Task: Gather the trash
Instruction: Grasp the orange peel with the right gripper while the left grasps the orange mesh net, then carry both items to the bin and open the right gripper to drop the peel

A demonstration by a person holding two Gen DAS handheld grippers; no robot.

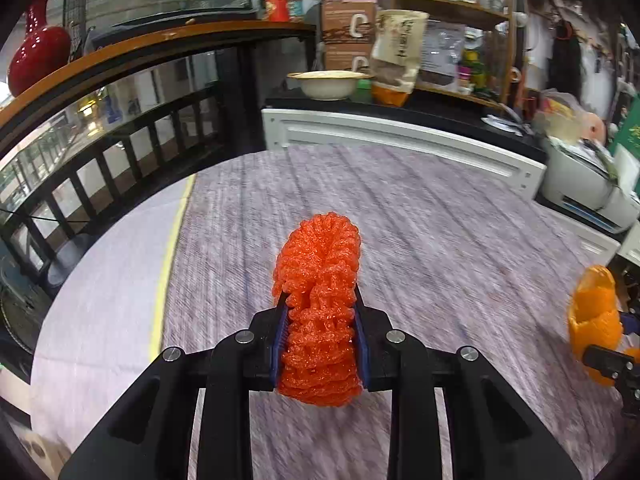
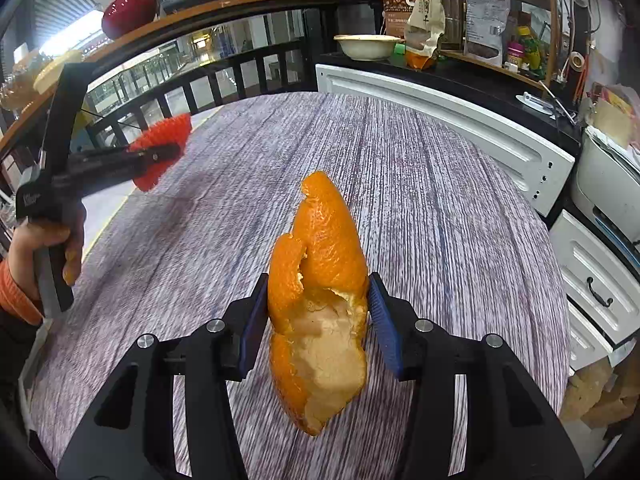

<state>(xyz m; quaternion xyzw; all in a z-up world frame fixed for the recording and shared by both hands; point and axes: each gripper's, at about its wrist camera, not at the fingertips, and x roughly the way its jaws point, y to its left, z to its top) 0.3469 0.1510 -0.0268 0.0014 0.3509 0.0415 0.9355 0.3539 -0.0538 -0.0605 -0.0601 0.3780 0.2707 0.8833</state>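
My left gripper [image 1: 320, 300] is shut on a crumpled orange-red foam fruit net [image 1: 318, 264], held above the table with its grey-purple striped cloth [image 1: 440, 220]. In the right wrist view, my right gripper [image 2: 318, 284] is shut on a large piece of orange peel [image 2: 324, 240], its pale inner side facing the camera. The same peel [image 1: 594, 304] shows at the right edge of the left wrist view. The left gripper [image 2: 160, 152] with the net [image 2: 168, 130] appears at the left of the right wrist view, held by a person's hand [image 2: 24, 248].
A white panelled cabinet [image 2: 440, 112] runs along the far and right sides of the table. On its dark top stand a cream bowl [image 2: 366, 46] and a paper bag [image 2: 426, 12]. A black railing [image 1: 120, 160] borders the left, with a red vase [image 1: 38, 56] on the ledge above.
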